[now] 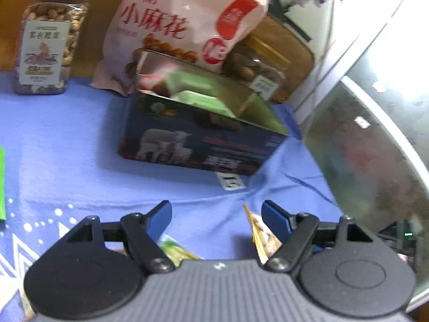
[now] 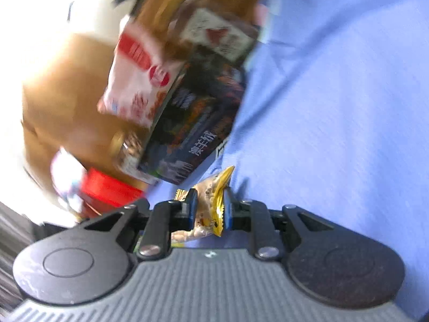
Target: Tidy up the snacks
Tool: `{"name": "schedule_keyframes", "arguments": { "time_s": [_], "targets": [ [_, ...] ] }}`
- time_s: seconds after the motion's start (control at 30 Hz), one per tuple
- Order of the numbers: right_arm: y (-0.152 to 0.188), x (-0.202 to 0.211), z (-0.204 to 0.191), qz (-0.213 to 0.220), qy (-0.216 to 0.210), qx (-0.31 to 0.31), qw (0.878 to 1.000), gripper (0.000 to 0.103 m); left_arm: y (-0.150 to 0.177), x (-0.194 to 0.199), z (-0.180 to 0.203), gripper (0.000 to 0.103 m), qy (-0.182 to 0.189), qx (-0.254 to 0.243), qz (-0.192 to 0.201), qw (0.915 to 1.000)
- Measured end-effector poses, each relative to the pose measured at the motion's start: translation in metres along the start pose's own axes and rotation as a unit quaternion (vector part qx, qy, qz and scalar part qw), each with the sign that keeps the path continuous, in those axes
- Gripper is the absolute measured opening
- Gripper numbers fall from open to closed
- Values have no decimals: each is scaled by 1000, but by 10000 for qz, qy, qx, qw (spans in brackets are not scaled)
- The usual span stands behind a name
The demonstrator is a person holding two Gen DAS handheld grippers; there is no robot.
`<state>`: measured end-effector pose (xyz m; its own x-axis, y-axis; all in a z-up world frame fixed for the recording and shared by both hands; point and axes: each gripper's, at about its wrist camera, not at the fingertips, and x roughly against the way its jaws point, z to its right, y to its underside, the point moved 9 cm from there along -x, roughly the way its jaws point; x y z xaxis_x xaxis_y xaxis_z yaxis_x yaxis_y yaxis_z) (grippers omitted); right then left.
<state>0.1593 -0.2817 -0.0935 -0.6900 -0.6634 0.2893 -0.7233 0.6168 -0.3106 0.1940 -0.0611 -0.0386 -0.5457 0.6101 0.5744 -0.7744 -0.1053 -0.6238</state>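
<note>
A dark open box (image 1: 198, 142) with sheep printed on its side stands on the blue cloth (image 1: 67, 139) and holds green and pink snack packets (image 1: 198, 94). My left gripper (image 1: 216, 216) is open and empty, low over the cloth in front of the box. A small yellow-edged snack packet (image 1: 257, 230) lies by its right finger. My right gripper (image 2: 209, 209) is shut on a small yellow-edged snack packet (image 2: 211, 201), near the corner of the same box (image 2: 193, 123). The right wrist view is rolled sideways and blurred.
A jar of nuts (image 1: 45, 40) with a gold lid stands at the back left. A big pink snack bag (image 1: 182, 21) leans behind the box, with a second jar (image 1: 254, 64) to its right. A red lid (image 2: 107, 187) shows near the box. A green packet (image 1: 2, 185) lies at the left edge.
</note>
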Motion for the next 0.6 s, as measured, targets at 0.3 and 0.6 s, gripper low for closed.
{"name": "schedule_keyframes", "arguments": {
  "time_s": [0.3,0.6],
  "targets": [
    [12,-4,-29,-327,-667,-82,9972,23,14,12,28,61,818,157,-207,9963],
    [3,-29,-76,-282,-532,1050,9926,22,-8,17,28,33,589,-99,5,9982]
  ]
}}
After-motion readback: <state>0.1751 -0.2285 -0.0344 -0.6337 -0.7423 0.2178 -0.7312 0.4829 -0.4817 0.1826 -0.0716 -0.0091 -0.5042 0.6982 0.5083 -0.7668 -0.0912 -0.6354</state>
